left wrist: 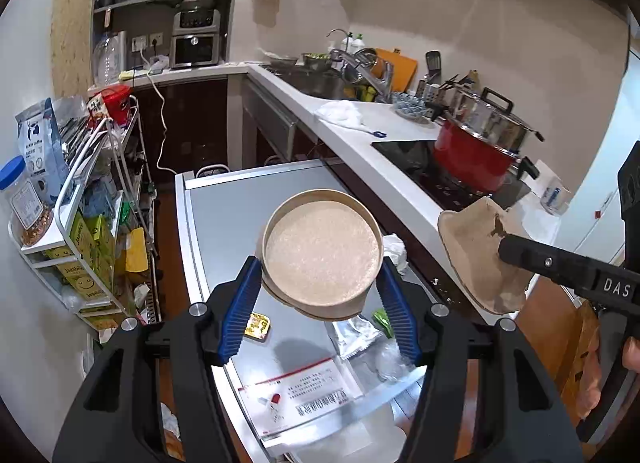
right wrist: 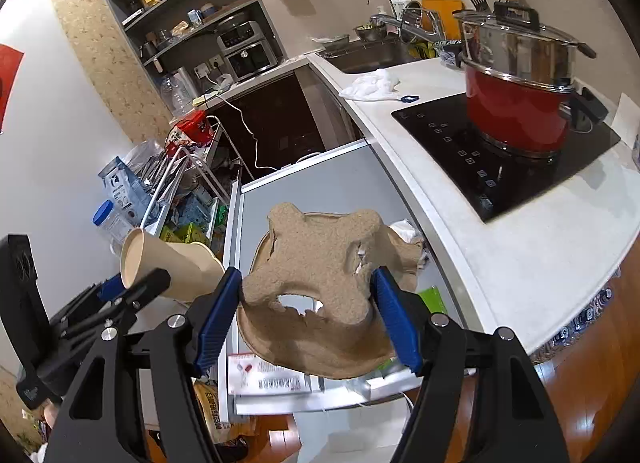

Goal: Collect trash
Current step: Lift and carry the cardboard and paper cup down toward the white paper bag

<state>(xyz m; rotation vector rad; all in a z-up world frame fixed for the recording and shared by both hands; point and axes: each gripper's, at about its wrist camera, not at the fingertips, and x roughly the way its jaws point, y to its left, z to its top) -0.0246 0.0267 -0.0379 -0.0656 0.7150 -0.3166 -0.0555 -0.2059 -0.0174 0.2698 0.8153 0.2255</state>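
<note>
Both grippers hold trash above the grey metal table [left wrist: 224, 223]

Left gripper [left wrist: 320, 299] clamps a tan paper cup [left wrist: 320, 251], bottom toward its camera; right gripper [right wrist: 308, 307] pinches a torn brown moulded-pulp cup carrier [right wrist: 316, 263]; a printed white paper slip [left wrist: 300, 391] lies beneath.

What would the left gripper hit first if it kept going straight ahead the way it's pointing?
Probably the grey metal tabletop: the left gripper, clamped on a brown paper cup, points down at its bare far part. Depth is unclear.
</note>
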